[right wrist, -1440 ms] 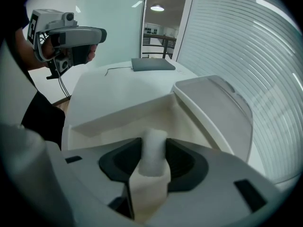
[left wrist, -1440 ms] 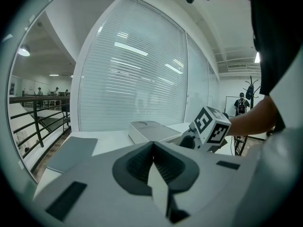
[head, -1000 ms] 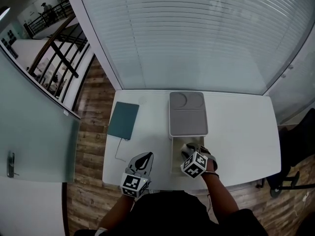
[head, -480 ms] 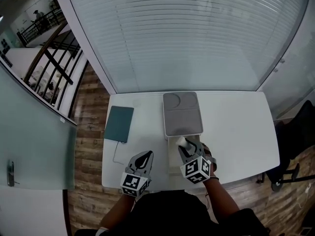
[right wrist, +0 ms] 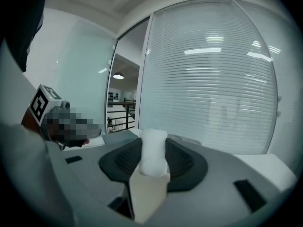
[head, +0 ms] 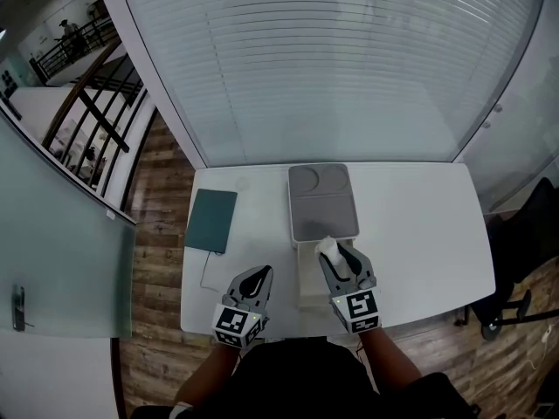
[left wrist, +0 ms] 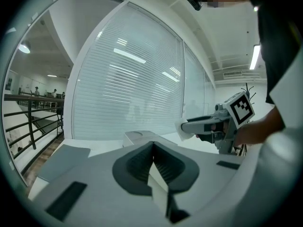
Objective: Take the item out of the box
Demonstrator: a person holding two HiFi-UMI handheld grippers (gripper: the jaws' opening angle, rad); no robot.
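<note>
Here the right gripper (head: 337, 257) has its jaws clamped on the white item (head: 327, 248), holding it clear above the open box (head: 307, 286); the left gripper (head: 255, 279) waits aside, jaws closed and empty.

The item (right wrist: 154, 151), a small white, rounded, soft-looking packet, stands upright, pinched between the right gripper's (head: 339, 255) jaws, in the air over the box's far end. The box (head: 308, 286) is shallow, whitish and open, with its grey lid (head: 322, 201) lying flat just beyond it.

White item (head: 327, 248), grey box lid (head: 322, 201), teal notebook (head: 213, 220), white table (head: 419, 225), brown plank-patterned floor (head: 162, 190), pale striped blinds (head: 332, 59).
</note>
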